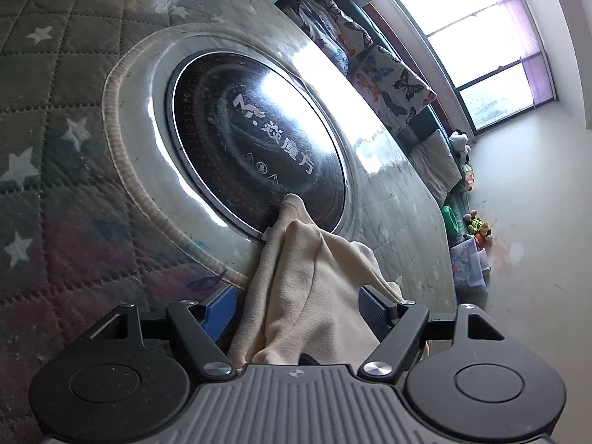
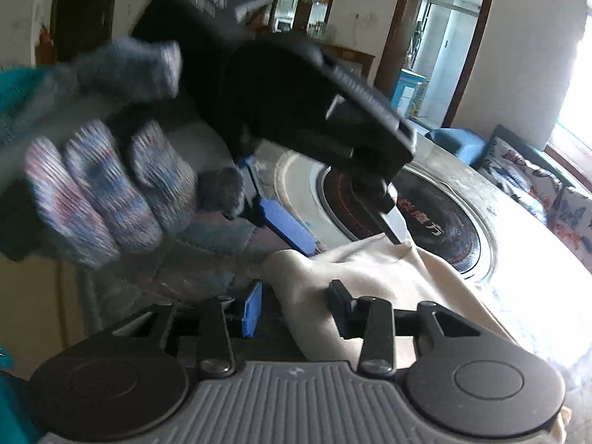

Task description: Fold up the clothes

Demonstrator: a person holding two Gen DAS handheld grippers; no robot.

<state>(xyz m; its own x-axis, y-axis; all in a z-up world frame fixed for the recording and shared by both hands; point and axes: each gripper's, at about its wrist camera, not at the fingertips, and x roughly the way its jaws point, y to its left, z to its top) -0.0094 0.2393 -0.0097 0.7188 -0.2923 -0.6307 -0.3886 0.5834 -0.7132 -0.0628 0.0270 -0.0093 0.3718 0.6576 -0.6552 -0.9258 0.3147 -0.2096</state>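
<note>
L gripper [image 1: 298,307]: fingers spread wide, cream garment [image 1: 310,288] bunched between them and running back to the gripper body. Cloth lies loose in the gap, no pinch visible, so fingers read as released. One blue pad [image 1: 222,312] shows on the left side, black ribbed pad on the other. Garment tip reaches fwd over the rim of the black round cooktop [image 1: 259,140] sunk in the middle of the worktop [image 1: 55,118].

Cooktop glass carries white writing: an "M"-style logo, then Chinese chars, last two legible as "魔方"; three small triangle/round warning icons below. Silver ring around it, then a ribbed pale band. Worktop cover is quilted, grey-green w/ white stars, under a clear glossy sheet.

R gripper [image 2: 294,309]: fingers also apart, same cream garment [image 2: 370,277] lying between them and spilling toward the worktop's right edge; no clamp seen, released. In this view the L gripper [image 2: 351,222] hovers above the cloth, its fingers apart, tips at the garment's top fold; held by a gloved hand [image 2: 100,185], grey knit, motion-blurred. Some white print on that gripper's top, too blurred to read.

Beyond the worktop's far edge: butterfly-print cushions [image 1: 392,85], window [image 1: 477,37], small plush toys along the wall.
</note>
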